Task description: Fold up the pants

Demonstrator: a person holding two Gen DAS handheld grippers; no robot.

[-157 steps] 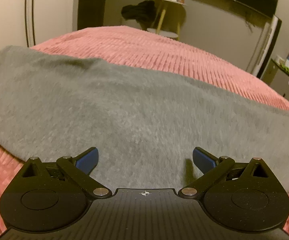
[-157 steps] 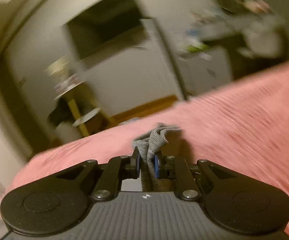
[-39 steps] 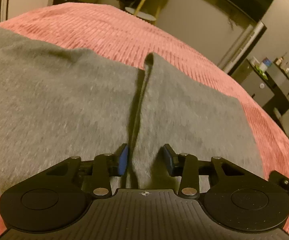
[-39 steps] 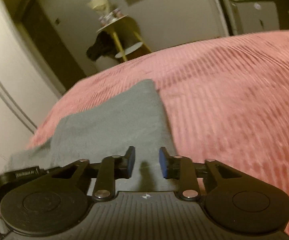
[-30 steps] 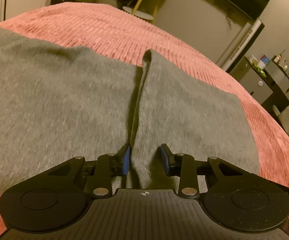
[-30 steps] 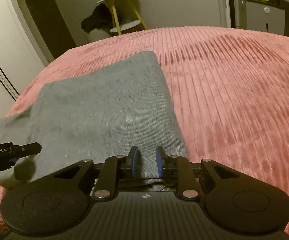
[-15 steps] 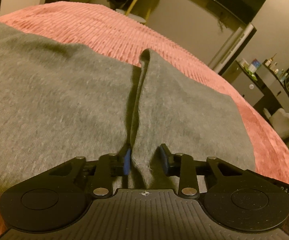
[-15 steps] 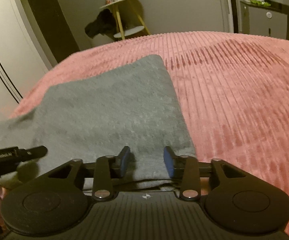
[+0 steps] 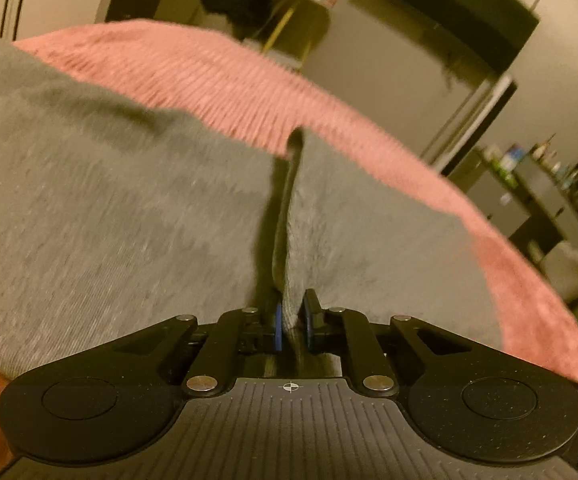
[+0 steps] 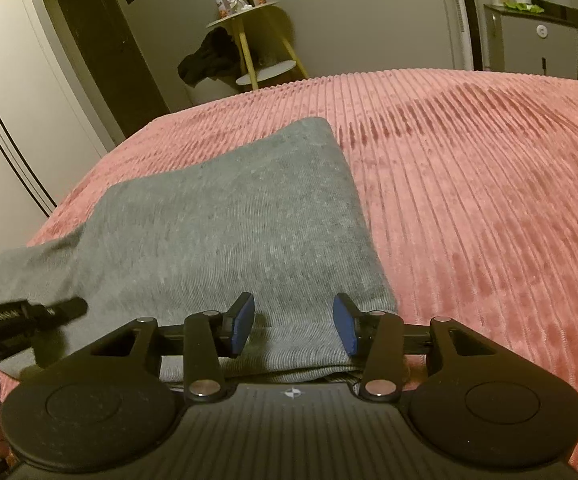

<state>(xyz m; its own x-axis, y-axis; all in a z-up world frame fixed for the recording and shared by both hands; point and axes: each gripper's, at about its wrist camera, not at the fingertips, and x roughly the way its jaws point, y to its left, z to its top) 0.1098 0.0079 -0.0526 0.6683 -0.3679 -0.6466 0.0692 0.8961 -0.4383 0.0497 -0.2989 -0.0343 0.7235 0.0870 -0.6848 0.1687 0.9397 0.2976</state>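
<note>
The grey pants (image 10: 225,232) lie folded over on the pink ribbed bedspread (image 10: 469,200). In the left wrist view the pants (image 9: 109,220) fill the foreground, with the edge of the folded-over layer running up the middle. My left gripper (image 9: 292,320) is shut on that edge at its near end. My right gripper (image 10: 293,328) is open just above the near right corner of the folded layer, holding nothing. The left gripper's body shows at the left edge of the right wrist view (image 10: 21,316).
A yellow-legged side table (image 10: 249,40) with a dark garment (image 10: 209,60) hanging on it stands beyond the bed. A grey cabinet (image 10: 529,40) stands at the back right. The bedspread extends wide to the right of the pants.
My left gripper has closed onto the fold edge of the pants and the view has shifted. My right gripper has opened wider and let go of the cloth.
</note>
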